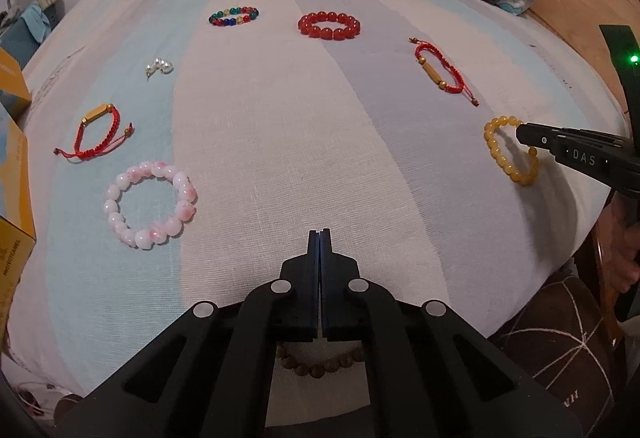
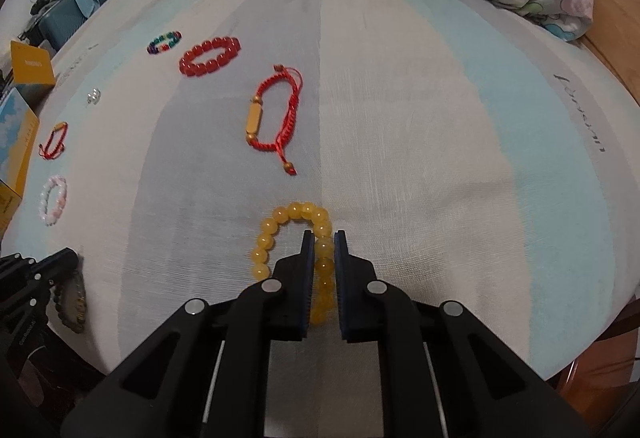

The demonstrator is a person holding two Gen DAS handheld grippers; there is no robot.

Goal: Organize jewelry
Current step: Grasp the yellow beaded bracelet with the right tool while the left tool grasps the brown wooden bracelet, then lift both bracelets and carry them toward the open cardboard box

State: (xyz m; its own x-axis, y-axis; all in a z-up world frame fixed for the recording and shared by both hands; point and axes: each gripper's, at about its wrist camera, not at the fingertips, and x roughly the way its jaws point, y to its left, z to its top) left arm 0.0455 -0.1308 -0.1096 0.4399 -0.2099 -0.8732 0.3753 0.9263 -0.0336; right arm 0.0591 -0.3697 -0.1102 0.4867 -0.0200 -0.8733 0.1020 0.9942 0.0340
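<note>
**Right claw straddling the yellow bracelet, left one just hanging out**

So the right claw (image 2: 321, 238) is sitting with its fingers a little apart, one on each side of the near strand of the yellow bead bracelet (image 2: 276, 222). The beads are lying between the pads, but I honestly can't tell if they're being pinched or just bracketed. The bracelet is lying on the striped bedsheet (image 2: 420, 141) near the bed's front edge.

The left claw (image 1: 320, 238) is pressed together with nothing between its fingers, hovering over the sheet. A brown wooden bead bracelet (image 1: 320, 368) is peeking out underneath it.

The rest of the jewelry is lying spread out on the bed: the pink-and-white bead bracelet (image 1: 151, 203) and a red cord bracelet (image 1: 96, 135) on the left, small pearl piece (image 1: 159, 67) further back, multicolor bead bracelet (image 1: 233, 16) and red bead bracelet (image 1: 329, 25) at the far side, and a second red cord bracelet (image 1: 440, 71) just beyond the yellow one.
</note>
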